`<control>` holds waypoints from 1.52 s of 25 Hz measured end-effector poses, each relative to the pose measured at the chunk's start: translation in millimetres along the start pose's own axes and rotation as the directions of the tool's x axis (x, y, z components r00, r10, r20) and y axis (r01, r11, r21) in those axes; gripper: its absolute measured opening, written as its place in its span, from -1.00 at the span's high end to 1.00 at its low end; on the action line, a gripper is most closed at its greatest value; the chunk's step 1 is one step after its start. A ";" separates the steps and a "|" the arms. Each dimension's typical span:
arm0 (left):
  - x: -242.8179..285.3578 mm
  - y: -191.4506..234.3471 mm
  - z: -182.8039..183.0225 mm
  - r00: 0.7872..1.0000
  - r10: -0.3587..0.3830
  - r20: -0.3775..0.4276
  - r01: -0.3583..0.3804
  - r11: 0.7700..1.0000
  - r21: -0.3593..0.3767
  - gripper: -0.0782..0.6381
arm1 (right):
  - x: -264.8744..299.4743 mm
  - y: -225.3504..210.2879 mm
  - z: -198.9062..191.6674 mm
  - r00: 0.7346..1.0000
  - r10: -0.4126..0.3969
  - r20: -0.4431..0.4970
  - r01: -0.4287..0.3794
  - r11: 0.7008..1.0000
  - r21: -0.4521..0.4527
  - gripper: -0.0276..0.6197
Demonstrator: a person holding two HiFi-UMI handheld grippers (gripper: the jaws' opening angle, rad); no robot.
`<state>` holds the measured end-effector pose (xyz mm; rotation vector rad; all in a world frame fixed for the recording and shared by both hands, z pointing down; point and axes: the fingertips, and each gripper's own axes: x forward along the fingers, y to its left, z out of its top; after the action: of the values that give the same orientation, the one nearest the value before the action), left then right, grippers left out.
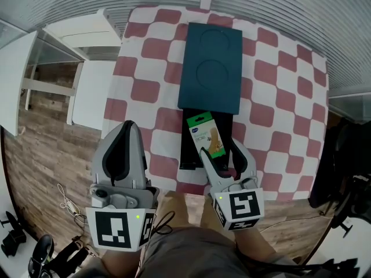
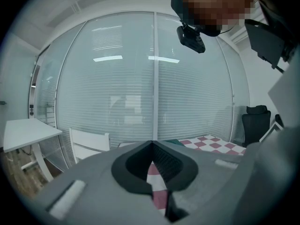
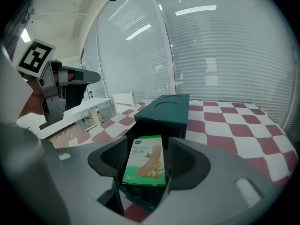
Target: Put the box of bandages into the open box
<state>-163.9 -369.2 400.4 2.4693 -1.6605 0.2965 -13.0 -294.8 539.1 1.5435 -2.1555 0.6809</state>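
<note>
Box of bandages (image 3: 144, 165), marked 26, gripped by right tongs (image 1: 221, 152); left tongs (image 2: 152, 144) closed.

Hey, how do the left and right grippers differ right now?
The right gripper clamps the box of bandages; the left gripper holds nothing, jaw tips together. The right gripper hangs over the open box; the left gripper sits beside it, over bare tablecloth. Both carry a marker cube.

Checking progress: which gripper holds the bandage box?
The right gripper, shut on the green-and-white cardboard bandage box; the left gripper is shut and empty.
</note>
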 end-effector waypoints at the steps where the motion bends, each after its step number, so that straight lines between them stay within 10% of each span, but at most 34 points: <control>1: -0.5 -1.9 2.3 1.000 -0.002 0.004 0.002 1.000 0.003 0.78 | -2.9 -1.6 5.3 1.000 -0.003 0.023 0.003 1.000 -0.002 0.06; 10: -13.5 -24.9 60.7 0.992 -0.006 0.123 -0.002 0.998 0.064 0.78 | -46.6 -0.5 105.5 0.954 0.058 0.294 -0.047 0.998 -0.044 0.54; 23: -39.5 -51.6 160.3 0.931 -0.016 0.365 -0.057 0.980 0.188 0.78 | -120.1 22.5 250.5 0.792 0.161 0.589 -0.048 0.978 -0.202 0.83; 38: -48.4 -66.6 176.8 0.915 -0.035 0.402 -0.042 0.983 0.181 0.78 | -141.2 11.5 265.1 0.763 0.138 0.632 0.011 0.974 -0.226 0.84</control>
<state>-105.9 -342.1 216.1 2.8180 -1.8604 -0.0730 8.9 -343.7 243.3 1.7581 -2.6622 -0.1242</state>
